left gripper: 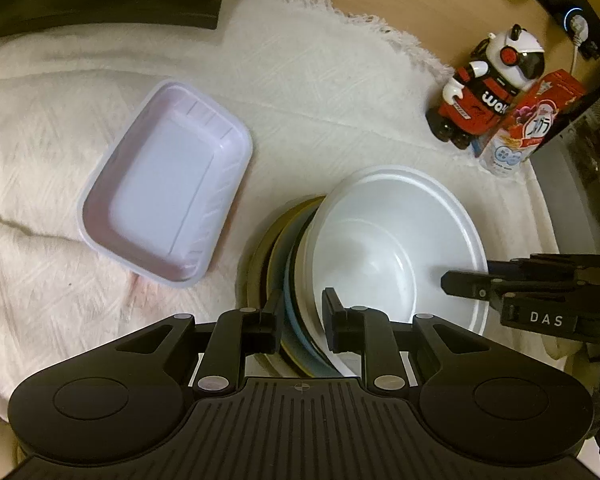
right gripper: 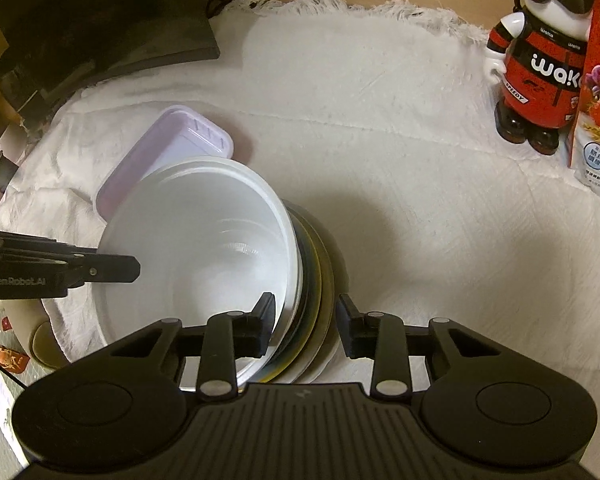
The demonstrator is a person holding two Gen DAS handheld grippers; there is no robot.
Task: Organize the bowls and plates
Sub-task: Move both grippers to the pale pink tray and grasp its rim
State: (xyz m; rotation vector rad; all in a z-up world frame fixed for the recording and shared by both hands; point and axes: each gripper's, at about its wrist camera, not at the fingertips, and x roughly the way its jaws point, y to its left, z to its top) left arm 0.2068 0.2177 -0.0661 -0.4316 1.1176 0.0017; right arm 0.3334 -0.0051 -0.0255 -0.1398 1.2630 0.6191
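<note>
A white bowl (left gripper: pixel 392 240) sits on top of a stack of plates (left gripper: pixel 278 248) on the white cloth. In the left wrist view my left gripper (left gripper: pixel 302 312) straddles the near rims of the stack and bowl, its fingers a little apart on them. My right gripper (right gripper: pixel 306 316) does the same on the opposite side, around the bowl (right gripper: pixel 196 232) and the plates (right gripper: pixel 320 280). Whether either grip is tight cannot be told. A lilac rectangular tray (left gripper: pixel 168 184) lies apart on the left; it also shows in the right wrist view (right gripper: pixel 160 156).
A red and white robot figurine (left gripper: pixel 488 84) and a carton (left gripper: pixel 528 120) stand at the cloth's far right edge. A dark box (right gripper: pixel 100 20) sits at the far left. The white fringed cloth (left gripper: pixel 300 80) covers the wooden table.
</note>
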